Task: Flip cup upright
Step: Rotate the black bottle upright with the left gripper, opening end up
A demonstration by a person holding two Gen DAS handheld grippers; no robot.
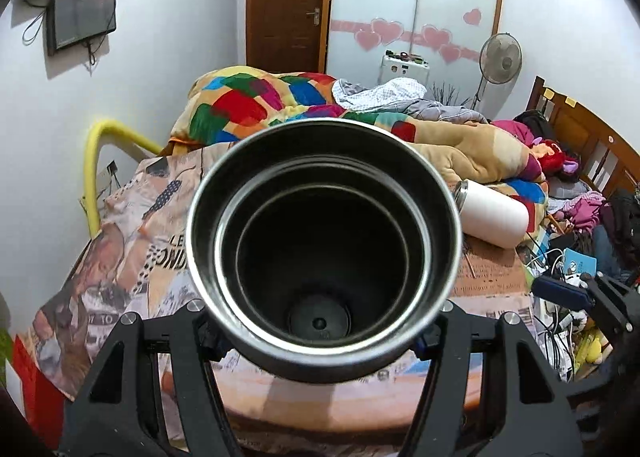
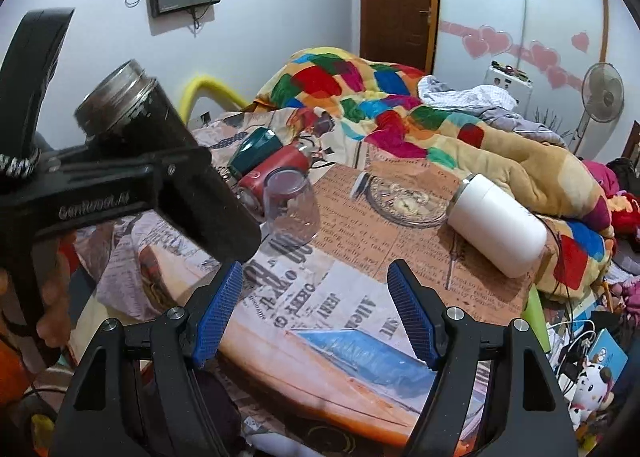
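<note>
Above the newspaper-print bedcover [image 2: 320,309], clamped in the left gripper [image 1: 324,337]: dark cylindrical steel cup [image 1: 324,249], held off the bed, pads pressed to its lower body. Long axis tilted, silver rim up and slanted toward the left wrist camera; seen from the right view, mouth up and leaning away to the left. Probably a little more roll to vertical, then straight down. Right gripper [image 2: 316,313] spread wide, holding nothing. Lying on its side, well apart to the right: white cylindrical flask [image 2: 500,229].
</note>
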